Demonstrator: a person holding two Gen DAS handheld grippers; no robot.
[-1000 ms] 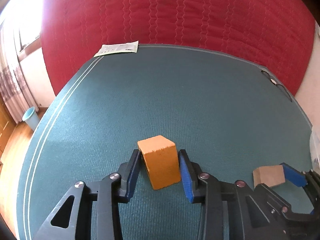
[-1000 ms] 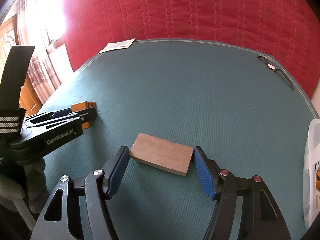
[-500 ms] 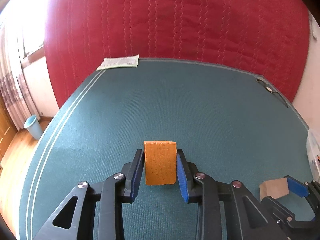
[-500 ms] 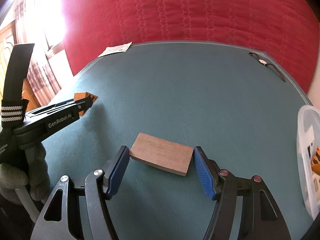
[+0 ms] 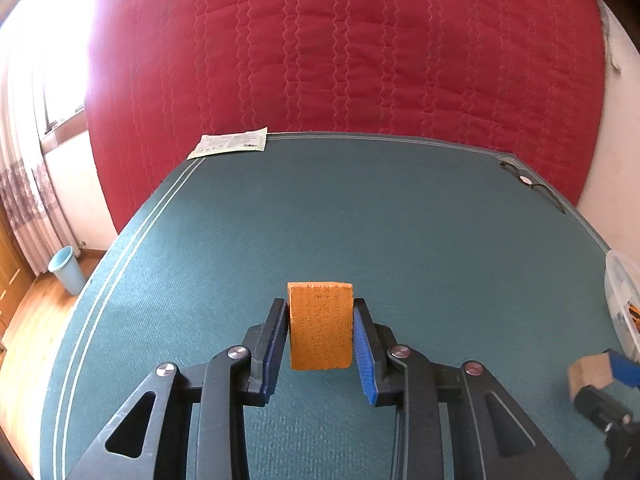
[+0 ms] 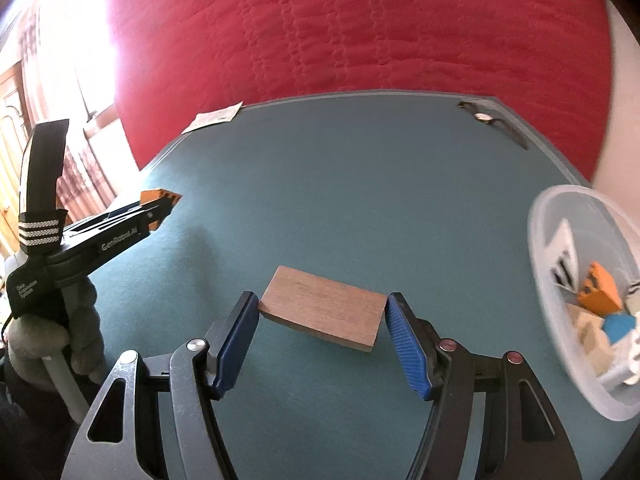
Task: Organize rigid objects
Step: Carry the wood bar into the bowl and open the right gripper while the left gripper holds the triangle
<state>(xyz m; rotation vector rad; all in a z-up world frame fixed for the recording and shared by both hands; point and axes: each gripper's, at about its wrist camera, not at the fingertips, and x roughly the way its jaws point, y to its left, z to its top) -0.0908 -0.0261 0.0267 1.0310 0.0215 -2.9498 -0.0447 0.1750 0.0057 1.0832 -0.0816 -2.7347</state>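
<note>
My left gripper (image 5: 320, 320) is shut on an orange block (image 5: 321, 326), held upright and clear of the teal table (image 5: 360, 208). From the right wrist view the same left gripper (image 6: 160, 204) reaches in from the left with the orange block (image 6: 154, 196) at its tip. Between the blue pads of my right gripper (image 6: 322, 312) sits a flat brown wooden block (image 6: 324, 310), gripped at its two ends above the table (image 6: 340, 184). At the lower right of the left wrist view, the wooden block (image 5: 590, 372) and the right gripper show again.
A clear plastic bin (image 6: 576, 288) holding several coloured blocks stands at the table's right edge. A paper sheet (image 5: 230, 145) lies at the far left corner, a pair of glasses (image 5: 528, 184) at the far right. A red quilted cover hangs behind. A blue bucket (image 5: 66, 270) stands on the floor.
The left gripper closed on the orange block, squared it up and lifted it. The right gripper carried the wooden block to the right, bringing the plastic bin further into view.
</note>
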